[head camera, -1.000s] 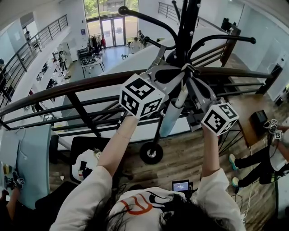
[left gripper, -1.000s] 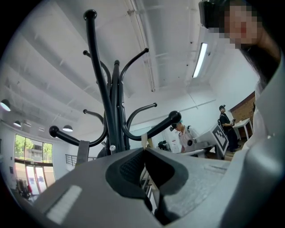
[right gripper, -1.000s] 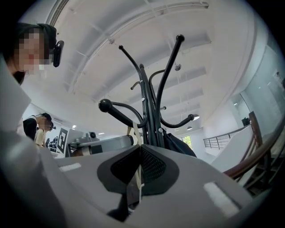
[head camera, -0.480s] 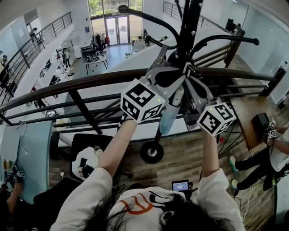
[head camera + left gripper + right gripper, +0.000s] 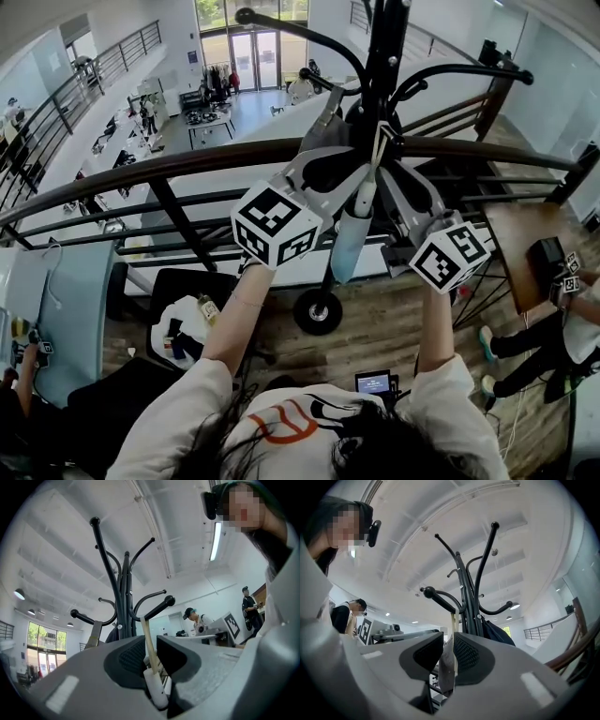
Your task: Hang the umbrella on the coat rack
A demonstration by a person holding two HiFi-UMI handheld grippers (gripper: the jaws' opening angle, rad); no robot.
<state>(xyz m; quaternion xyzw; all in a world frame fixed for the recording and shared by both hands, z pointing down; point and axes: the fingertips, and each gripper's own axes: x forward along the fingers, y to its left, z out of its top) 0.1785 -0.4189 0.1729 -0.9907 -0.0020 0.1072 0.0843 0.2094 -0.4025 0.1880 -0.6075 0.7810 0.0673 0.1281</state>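
Observation:
A black coat rack (image 5: 384, 56) with curved, ball-tipped hooks rises right in front of me. A folded pale-blue umbrella (image 5: 349, 239) hangs against its pole, between the two grippers. My left gripper (image 5: 361, 167) is shut on the umbrella's white handle (image 5: 155, 688), and a beige strap (image 5: 148, 639) runs up from it toward a hook's knob (image 5: 169, 601). My right gripper (image 5: 386, 178) is shut on the strap's flat band (image 5: 448, 667), which reaches up to a hook arm (image 5: 440, 601). I cannot tell whether the strap lies over the hook.
A brown handrail (image 5: 169, 169) with dark bars crosses just behind the rack, with an open drop to a lower floor beyond. A dark bag (image 5: 499, 631) hangs on the rack's far side. The rack's wheeled foot (image 5: 317, 311) stands on the wood floor. Another person (image 5: 562, 319) is at the right.
Both grippers have stayed on the umbrella at the rack. The left gripper's marker cube has drifted slightly left and down, and the head view has shifted a little.

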